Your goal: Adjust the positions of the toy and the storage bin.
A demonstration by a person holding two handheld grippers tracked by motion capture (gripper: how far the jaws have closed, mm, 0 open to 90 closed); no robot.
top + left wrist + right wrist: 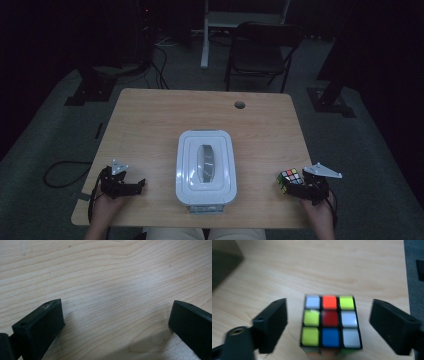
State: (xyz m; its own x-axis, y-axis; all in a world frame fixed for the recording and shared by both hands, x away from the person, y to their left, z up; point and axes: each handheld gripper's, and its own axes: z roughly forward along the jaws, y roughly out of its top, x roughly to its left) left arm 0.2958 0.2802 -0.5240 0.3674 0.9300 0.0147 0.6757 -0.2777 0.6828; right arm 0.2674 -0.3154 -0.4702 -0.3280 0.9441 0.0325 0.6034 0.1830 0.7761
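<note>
High view: a white plastic box (205, 167) with its lid on sits in the middle of the near half of my table (150, 120), a grey handle lying flat along the top, so I cannot tell what is inside. The puzzle cube (289, 180) stands on the table well to the right of the box, near the front right corner, just ahead of my right tool (306, 187). In the right gripper view the cube (330, 322) sits between that tool's jaws, which stand wide with a clear gap on each side; nothing is gripped, and the cube's top shows white, orange, yellow-green, red and blue squares. My left tool (131, 186) rests near the front left corner, well apart from the box, and in the left gripper view its jaws are spread wide over bare wood (107, 290) with nothing between them. The table is pale wood with a round cable hole (240, 105) near its far edge. Beyond it the room is dim: grey carpet (45, 145), a dark folding chair (260, 52), and a cable (62, 175) looped on the floor at left.
</note>
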